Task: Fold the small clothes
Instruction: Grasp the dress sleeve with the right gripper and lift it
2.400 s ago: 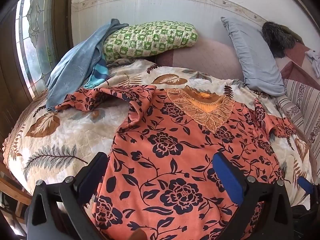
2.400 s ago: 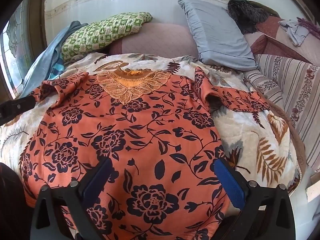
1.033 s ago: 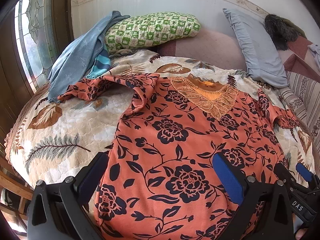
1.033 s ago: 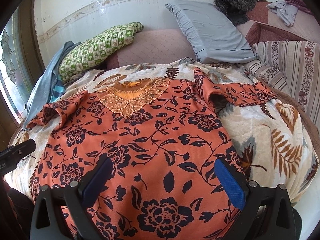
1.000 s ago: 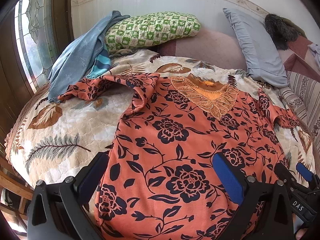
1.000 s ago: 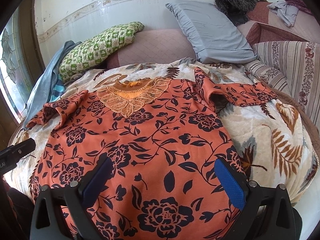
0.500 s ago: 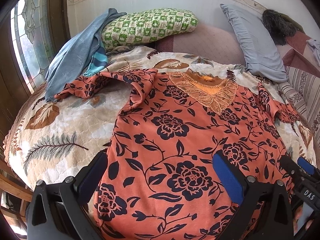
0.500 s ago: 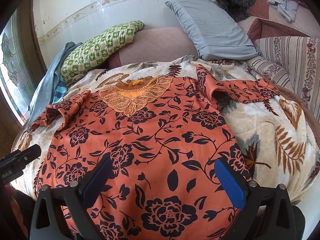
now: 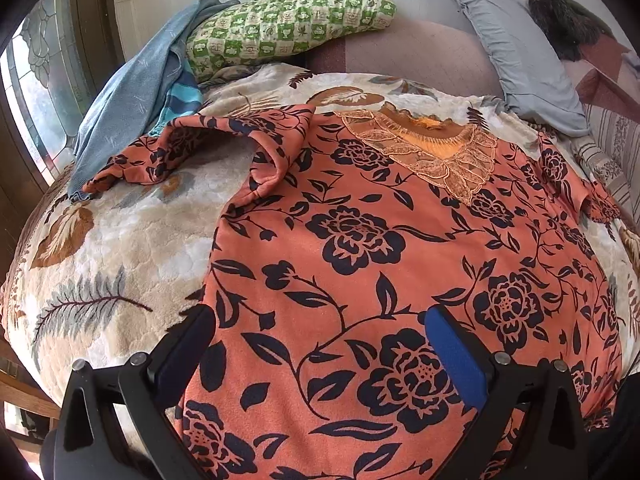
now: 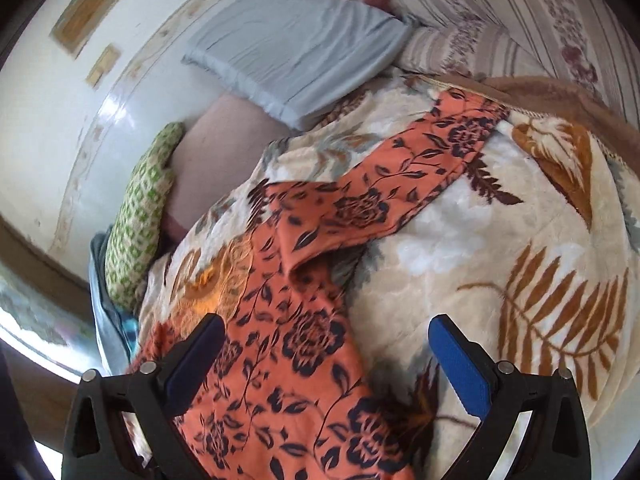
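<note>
The orange floral top (image 9: 400,248) lies spread face-up on the bed's leaf-print blanket (image 9: 104,248), unfolded. The right tool (image 10: 326,354) has swung sharply toward the top's right sleeve (image 10: 404,184), upper centre of its frame, jaws wide and empty. The left tool (image 9: 320,340) stays wide over the hem. A sleeve fold looks next.

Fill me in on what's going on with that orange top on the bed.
A person holds a gripper in each hand over an orange floral blouse spread face up on a leaf-print blanket. Both sleeves lie out to the sides, nothing folded yet. The left gripper hangs open over the lower body of the blouse; the right gripper is open too, tilted over the blouse's side edge below the right-hand sleeve.
</note>
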`<state>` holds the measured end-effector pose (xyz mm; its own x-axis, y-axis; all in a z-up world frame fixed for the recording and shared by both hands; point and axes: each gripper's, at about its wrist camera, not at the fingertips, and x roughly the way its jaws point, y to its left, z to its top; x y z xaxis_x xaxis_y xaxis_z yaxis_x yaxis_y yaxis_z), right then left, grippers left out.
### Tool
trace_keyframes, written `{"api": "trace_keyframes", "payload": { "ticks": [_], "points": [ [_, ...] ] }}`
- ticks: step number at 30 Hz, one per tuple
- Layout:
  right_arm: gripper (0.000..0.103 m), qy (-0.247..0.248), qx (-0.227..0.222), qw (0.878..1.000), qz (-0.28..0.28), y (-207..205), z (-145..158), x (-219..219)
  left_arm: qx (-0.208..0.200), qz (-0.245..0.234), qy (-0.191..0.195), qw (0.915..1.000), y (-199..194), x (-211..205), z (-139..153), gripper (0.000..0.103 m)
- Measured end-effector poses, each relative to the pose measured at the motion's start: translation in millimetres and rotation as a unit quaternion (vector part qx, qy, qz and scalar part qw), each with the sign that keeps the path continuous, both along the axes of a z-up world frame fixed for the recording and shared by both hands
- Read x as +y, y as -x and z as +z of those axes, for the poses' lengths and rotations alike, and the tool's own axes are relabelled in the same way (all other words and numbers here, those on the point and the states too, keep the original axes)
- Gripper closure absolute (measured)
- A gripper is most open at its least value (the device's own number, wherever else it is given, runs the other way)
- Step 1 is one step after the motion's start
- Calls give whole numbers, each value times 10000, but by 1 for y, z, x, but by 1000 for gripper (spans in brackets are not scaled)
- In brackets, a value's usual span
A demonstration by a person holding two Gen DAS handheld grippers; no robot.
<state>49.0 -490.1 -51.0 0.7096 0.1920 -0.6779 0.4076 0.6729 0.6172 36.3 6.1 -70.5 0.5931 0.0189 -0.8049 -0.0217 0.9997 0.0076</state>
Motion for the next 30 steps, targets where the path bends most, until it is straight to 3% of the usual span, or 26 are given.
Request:
{"api": "trace_keyframes", "payload": {
  "ticks": [4,6,14,20,24,26,30],
  "points": [
    [5,-602,147,9963,-588,-25,-24,-70,23,-131,-113,9998,-7,-7,-7,0],
    [6,-837,18,9938,-726,-37,-30,-96,29,-155,-167,9997,-10,-8,-10,0],
    [7,-1526,-368,9786,-1331,-82,-57,-159,185,-32,-73,9998,-18,-4,-22,0],
    [14,-1228,-489,9812,-1403,-102,-68,-181,235,-43,-80,9997,-25,-3,-29,0],
    [14,-1070,-232,9841,-1396,-114,-84,-190,321,-29,-76,9995,-29,-2,-37,0],
    [14,-1080,-506,9818,-1480,-107,-88,-191,351,-13,-74,9994,-30,-1,-41,0],
    [7,-548,-310,9919,-1099,-121,-84,-179,337,-18,-52,9994,-31,1,-43,0]
  ]
}}
